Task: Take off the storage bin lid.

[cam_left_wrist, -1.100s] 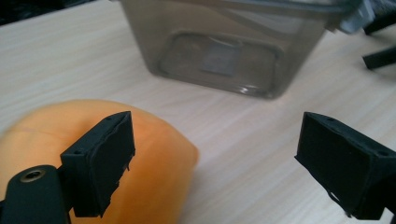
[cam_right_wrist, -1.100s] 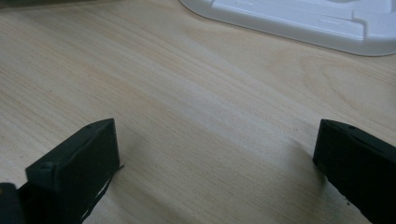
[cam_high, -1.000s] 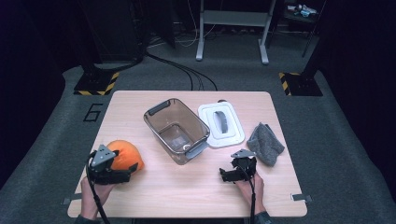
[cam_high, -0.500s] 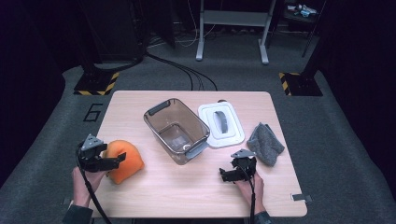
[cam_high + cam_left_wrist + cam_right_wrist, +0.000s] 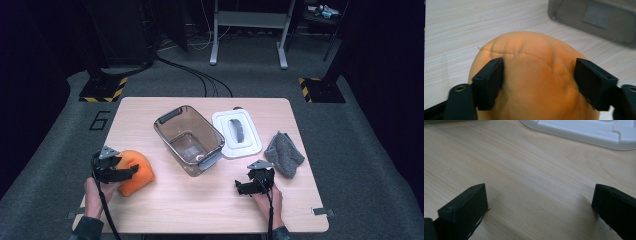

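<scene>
As left gripper [image 5: 537, 82] jaws were closing around orange plush [image 5: 534, 82], pads dented flanks: soft, light, squashy; mid-body grip judged best. Right gripper [image 5: 540, 210] held apart, empty.

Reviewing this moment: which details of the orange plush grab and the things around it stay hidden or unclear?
- Orange plush toy: underside and near end cut off by the bottom edge in the left gripper view; what it depicts is unclear.
- Left gripper: jaws have just been closing around the plush; the left pad presses into it, the right pad's contact is unclear.
- Clear bin: small pale item inside too small to identify in the high view.
- White lid: cut off by the top edge in the right gripper view.
</scene>
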### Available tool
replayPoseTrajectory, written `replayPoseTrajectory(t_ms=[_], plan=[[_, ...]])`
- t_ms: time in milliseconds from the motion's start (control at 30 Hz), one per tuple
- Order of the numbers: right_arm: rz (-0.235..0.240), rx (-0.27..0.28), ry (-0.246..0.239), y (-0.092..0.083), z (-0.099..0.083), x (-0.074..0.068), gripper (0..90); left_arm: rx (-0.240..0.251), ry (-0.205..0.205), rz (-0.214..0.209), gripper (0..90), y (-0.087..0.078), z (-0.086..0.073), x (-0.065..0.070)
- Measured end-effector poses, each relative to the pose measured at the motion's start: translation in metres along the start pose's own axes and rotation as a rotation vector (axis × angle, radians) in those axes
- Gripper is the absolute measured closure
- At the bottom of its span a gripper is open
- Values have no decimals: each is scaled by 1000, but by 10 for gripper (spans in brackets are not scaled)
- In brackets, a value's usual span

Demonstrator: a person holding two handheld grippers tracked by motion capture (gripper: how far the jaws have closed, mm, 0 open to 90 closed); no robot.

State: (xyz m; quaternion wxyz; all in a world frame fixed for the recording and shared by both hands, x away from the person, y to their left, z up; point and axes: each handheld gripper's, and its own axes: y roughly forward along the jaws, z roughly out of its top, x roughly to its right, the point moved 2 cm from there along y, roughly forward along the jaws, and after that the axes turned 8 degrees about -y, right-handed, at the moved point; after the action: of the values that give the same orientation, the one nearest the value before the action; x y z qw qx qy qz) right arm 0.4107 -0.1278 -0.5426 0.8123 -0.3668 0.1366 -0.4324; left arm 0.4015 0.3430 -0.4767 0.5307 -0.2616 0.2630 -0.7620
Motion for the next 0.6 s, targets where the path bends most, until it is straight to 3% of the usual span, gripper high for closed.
replayPoseTrajectory(t_ms=[200, 367, 600], plan=[[2, -1, -1, 0, 0, 0, 0, -20, 6, 1, 444, 4, 0, 3], [0, 0, -1, 0, 0, 0, 0, -6, 0, -9, 578, 6, -2, 2], [0, 5, -3, 0, -1, 0, 0, 33, -16, -23, 664, 4, -4, 0]])
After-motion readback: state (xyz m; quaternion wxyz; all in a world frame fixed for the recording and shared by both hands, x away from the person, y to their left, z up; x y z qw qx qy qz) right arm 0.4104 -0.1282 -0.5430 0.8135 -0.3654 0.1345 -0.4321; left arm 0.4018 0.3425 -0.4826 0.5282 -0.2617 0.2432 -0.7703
